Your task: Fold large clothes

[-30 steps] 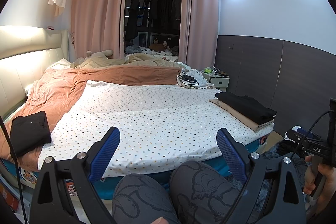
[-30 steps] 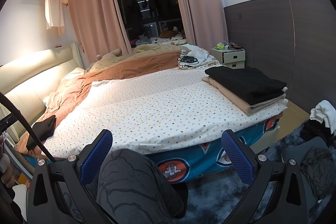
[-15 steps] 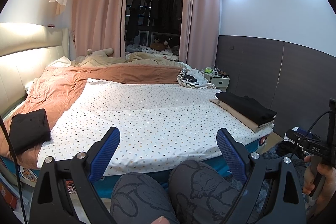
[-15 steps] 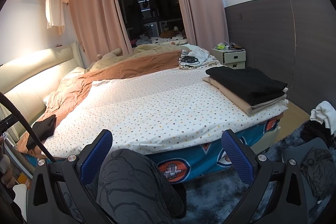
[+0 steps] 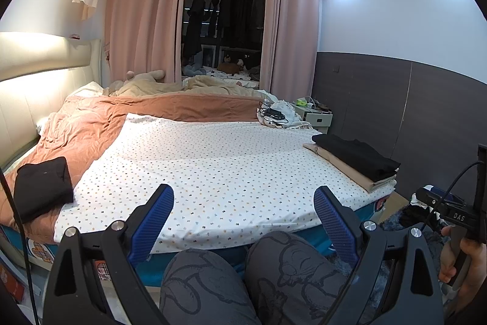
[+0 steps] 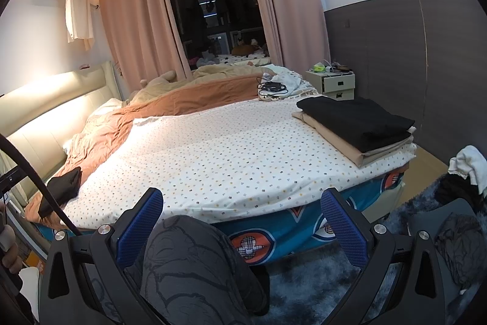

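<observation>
A stack of folded clothes, black [image 5: 357, 156] on tan [image 5: 350, 172], lies at the right edge of the bed; it also shows in the right wrist view [image 6: 356, 118]. A folded black garment [image 5: 42, 186] lies at the left edge on the orange blanket, also in the right wrist view [image 6: 62, 186]. My left gripper [image 5: 243, 203] is open and empty, held above the person's knees in front of the bed. My right gripper [image 6: 242, 204] is open and empty, likewise short of the bed.
The bed has a dotted white sheet [image 5: 213, 166] and a rumpled orange blanket [image 5: 100, 124]. Cables and cloth [image 5: 274, 114] lie at its far right. A nightstand [image 6: 333, 83] stands by the wall. Loose clothes [image 6: 465, 172] lie on the floor at right.
Both views have shifted very slightly; the grippers stay open and nothing on the bed has moved.
</observation>
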Motion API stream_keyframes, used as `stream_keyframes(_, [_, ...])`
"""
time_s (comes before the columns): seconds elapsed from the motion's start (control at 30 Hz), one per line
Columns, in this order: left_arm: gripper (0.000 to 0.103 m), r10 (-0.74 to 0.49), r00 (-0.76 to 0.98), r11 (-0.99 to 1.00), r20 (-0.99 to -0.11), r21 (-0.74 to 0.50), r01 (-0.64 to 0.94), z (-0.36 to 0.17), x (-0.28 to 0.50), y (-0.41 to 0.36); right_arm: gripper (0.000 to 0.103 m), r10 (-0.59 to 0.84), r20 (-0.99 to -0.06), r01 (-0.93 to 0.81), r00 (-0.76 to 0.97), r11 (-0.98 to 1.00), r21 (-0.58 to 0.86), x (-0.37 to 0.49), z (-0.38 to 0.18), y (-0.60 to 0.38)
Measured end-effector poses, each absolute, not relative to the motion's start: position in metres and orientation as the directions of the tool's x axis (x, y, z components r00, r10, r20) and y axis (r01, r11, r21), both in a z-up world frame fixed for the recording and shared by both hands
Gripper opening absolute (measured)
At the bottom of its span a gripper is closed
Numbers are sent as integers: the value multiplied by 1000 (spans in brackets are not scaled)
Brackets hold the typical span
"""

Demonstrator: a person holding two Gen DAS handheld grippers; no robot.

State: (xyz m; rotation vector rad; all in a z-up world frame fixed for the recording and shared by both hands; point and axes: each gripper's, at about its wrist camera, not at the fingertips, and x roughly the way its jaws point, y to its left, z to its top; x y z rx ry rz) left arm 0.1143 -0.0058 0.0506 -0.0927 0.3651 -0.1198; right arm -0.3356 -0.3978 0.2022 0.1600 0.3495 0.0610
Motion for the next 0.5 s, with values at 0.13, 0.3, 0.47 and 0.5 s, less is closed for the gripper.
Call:
stream_keyframes(0.13, [95, -136, 930, 989, -342, -110, 104, 52, 111, -6, 103, 84, -332, -30, 939, 986, 164, -336, 203, -401])
stream_keyframes(0.3, [95, -128, 936, 989, -328, -108, 98, 51, 103, -3, 103, 80, -337, -29, 938, 987, 155, -335, 203, -400])
stream_keyframes(0.47, [95, -126, 939, 988, -320, -121, 91, 49, 98, 6, 103, 75, -340, -32, 938, 991, 129, -338, 205, -393])
stream_keyframes(0.5, [95, -129, 940, 988, -317, -123, 94, 49, 97, 8, 103, 73, -340, -33, 937, 992, 124, -338, 206, -391])
